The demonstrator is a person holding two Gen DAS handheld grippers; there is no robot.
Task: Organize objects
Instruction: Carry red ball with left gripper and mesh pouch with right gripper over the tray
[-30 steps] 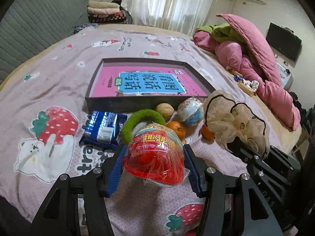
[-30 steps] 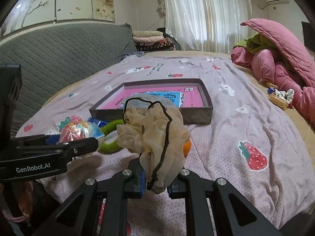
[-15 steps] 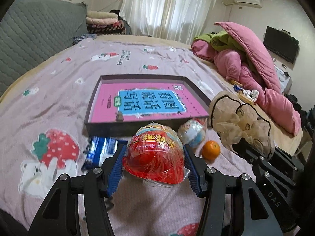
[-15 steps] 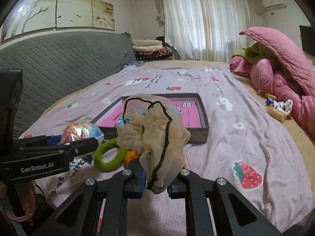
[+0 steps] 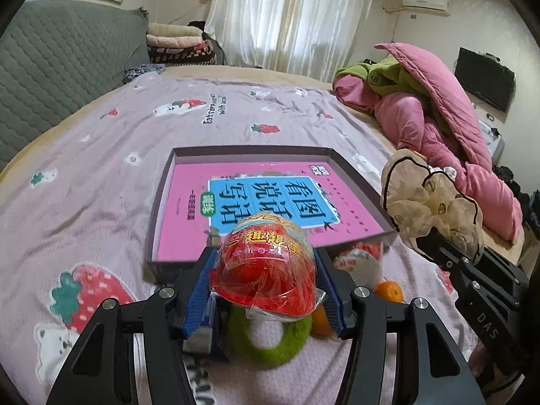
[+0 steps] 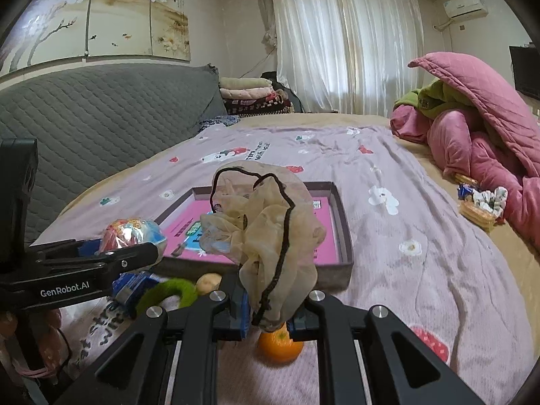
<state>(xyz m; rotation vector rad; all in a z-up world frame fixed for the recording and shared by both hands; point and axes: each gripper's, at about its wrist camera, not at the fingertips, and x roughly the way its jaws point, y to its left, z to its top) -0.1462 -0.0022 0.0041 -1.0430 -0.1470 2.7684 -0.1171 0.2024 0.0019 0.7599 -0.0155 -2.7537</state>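
Red wrapped toy (image 5: 266, 270) clamped in left tongs (image 5: 265, 290); right tongs (image 6: 268, 317) pinch beige scrunchie (image 6: 263, 236).

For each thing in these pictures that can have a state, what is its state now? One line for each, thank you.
Left claw: shut on the red wrapped toy egg, held up off the bed.
Right claw: shut on the beige scrunchie, held up.
Grey box: open, no lid on it, a pink book flat inside.
Green ring: lying on the bedsheet.
Orange: resting on the bedsheet, outside the box.
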